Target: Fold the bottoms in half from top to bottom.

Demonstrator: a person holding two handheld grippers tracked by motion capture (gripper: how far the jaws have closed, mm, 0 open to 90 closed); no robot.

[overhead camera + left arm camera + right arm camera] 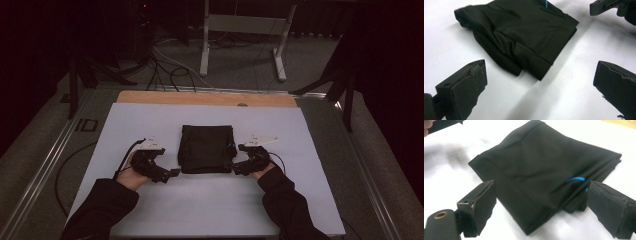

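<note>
Both released, the left gripper and right gripper flank the lower corners of the folded black cloth mid-frame on the white board, bare surface all around; the right gripper view reveals a blue loop.

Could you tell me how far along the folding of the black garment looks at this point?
Mostly done, it seems: the black garment lies as a compact layered rectangle on the white table. In hand: nothing is gripped; the left gripper and right gripper sit open at its near corners, jaws apart. Left: perhaps one more fold or tidying the uneven edge with the blue tag.
</note>
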